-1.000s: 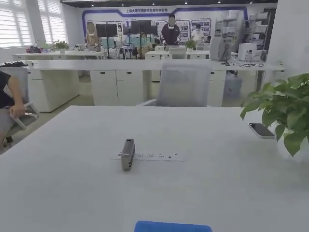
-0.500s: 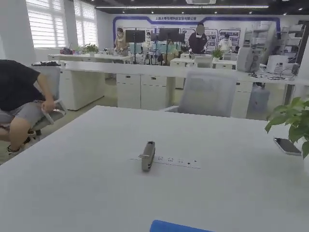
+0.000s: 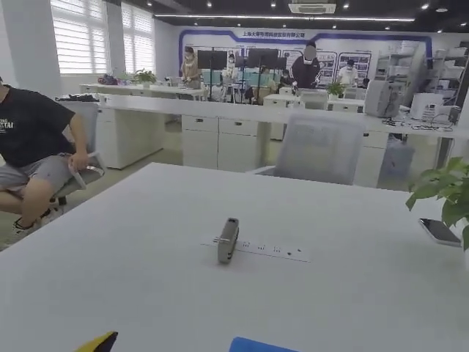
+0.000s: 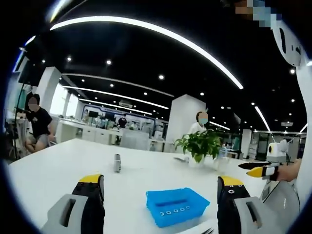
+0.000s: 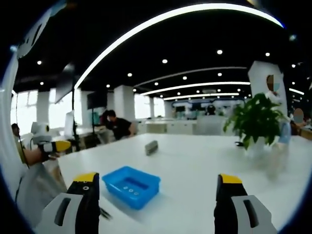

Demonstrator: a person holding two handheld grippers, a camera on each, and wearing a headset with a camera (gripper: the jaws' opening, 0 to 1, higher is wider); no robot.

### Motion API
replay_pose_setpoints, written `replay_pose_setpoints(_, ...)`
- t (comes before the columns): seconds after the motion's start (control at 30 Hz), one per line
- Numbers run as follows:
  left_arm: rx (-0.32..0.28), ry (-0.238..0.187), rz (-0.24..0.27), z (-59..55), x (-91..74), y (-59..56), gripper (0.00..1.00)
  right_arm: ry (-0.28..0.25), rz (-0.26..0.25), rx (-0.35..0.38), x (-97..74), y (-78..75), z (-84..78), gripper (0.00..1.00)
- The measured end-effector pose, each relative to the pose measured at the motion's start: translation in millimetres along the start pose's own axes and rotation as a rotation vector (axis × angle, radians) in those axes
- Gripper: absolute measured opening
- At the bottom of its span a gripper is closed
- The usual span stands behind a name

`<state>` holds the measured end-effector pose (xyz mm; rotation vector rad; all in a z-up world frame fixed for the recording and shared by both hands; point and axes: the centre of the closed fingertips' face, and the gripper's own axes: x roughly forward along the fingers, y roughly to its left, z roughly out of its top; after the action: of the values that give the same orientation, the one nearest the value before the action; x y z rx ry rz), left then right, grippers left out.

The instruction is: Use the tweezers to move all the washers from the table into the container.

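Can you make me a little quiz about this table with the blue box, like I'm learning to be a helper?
1. True or false: the blue container has nothing in it.
2. In the right gripper view, what stands on the table off to the right, past the container?
A. a leafy plant
B. a teddy bear
C. a kettle
3. Fill the gap: the left gripper and the right gripper both have their jaws ____ (open or shut).

Key:
1. False: a row of small washers lies in it.
2. A.
3. Open.
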<state>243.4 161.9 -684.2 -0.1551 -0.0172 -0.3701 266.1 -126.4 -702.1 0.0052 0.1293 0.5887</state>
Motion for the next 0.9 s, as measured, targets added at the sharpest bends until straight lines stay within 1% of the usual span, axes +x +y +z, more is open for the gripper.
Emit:
replay_pose_setpoints(0.03, 0.006, -0.010, 0.011, 2.1, -0.8, 1.7, 0.99, -0.001, -0.010, -0.005, -0.4, -1.9, 0.2, 0.99)
replay_pose_setpoints(0.1, 0.014, -0.044, 0.024, 7.8, -1.9, 3.5, 0.99, -0.009, -0.028, -0.017, -1.7, -5.2, 1.5, 0.99)
replay_pose_setpoints(0.13, 0.015, -0.049, 0.026, 8.2, -1.7, 3.8, 0.99, -0.011, -0.035, -0.022, -2.3, -6.2, 2.1, 0.99)
replay_pose_setpoints(0.27, 0.033, -0.005, 0.046, -1.1, -0.3, 9.9, 0.99, -0.007, -0.044, -0.026, -2.4, -7.0, 1.8, 0.99)
replay_pose_setpoints(0.33, 0.034, 0.006, 0.042, -3.1, -0.2, 9.5, 0.99, -0.003, -0.049, -0.051, -2.1, -5.8, 2.3, 0.99)
replay_pose_setpoints(0.5, 0.049, 0.033, 0.039, -8.5, 1.5, 7.4, 0.99, 0.010, -0.047, -0.053, -2.2, -6.4, 0.3, 0.95)
replay_pose_setpoints(0.53, 0.056, 0.045, 0.040, -10.1, 1.5, 7.6, 0.99, 0.012, -0.049, -0.053, -2.4, -7.4, -0.2, 0.95)
replay_pose_setpoints(0.6, 0.061, 0.049, 0.039, -11.0, 1.6, 7.5, 0.99, 0.012, -0.053, -0.051, -2.7, -8.5, -0.2, 0.95)
replay_pose_setpoints(0.63, 0.059, 0.059, 0.037, -12.7, 1.7, 7.3, 0.99, 0.011, -0.056, -0.048, -3.0, -9.3, 0.0, 0.95)
replay_pose_setpoints(0.77, 0.056, 0.069, 0.032, -14.4, 1.4, 6.7, 0.99, 0.009, -0.060, -0.032, -3.6, -10.9, 0.2, 0.94)
replay_pose_setpoints(0.9, 0.052, 0.077, 0.031, -15.8, 1.5, 6.9, 0.99, 0.008, -0.066, -0.034, -3.9, -11.5, 0.9, 0.93)
